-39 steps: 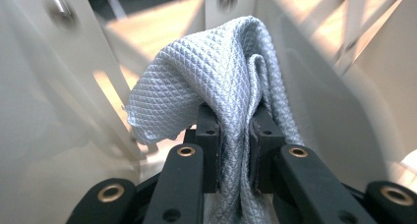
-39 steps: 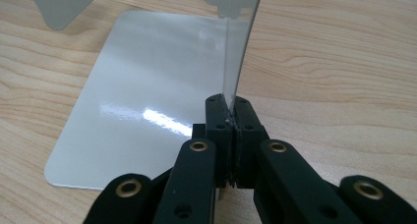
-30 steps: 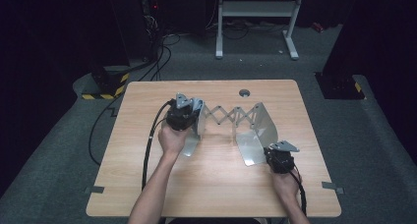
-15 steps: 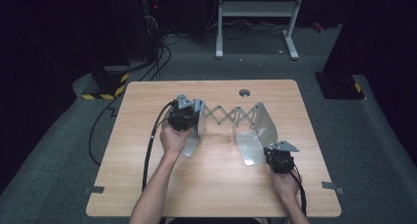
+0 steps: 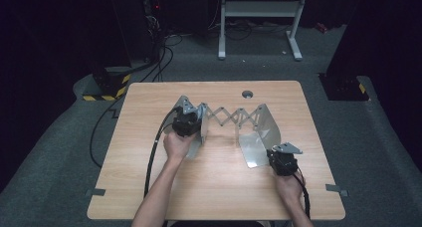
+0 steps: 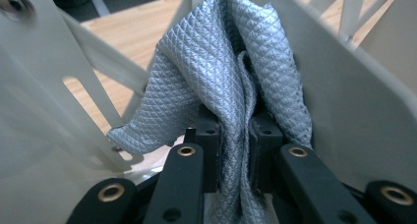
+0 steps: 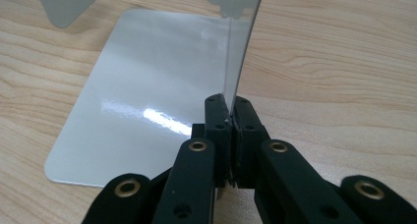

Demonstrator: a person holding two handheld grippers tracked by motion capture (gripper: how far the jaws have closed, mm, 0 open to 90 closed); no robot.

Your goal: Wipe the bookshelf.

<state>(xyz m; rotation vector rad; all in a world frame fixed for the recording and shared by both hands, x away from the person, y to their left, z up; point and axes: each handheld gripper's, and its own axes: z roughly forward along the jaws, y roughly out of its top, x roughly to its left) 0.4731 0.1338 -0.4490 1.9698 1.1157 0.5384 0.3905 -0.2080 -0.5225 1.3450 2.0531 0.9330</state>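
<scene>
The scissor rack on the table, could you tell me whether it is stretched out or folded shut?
Stretched out: the scissor rack shows open crossed links between its end plates.

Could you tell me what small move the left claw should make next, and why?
Probably draw the left claw slightly back: it is shut on the grey quilted cloth bunched against the white metal expanding rack, while the right claw clamps the rack's end plate.

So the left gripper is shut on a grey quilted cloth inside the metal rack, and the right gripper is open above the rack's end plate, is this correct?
Not fully. The right gripper is not open: in the right gripper view its jaws are shut on the edge of the upright end plate. The left gripper is indeed shut on the grey quilted cloth inside the metal rack.
</scene>
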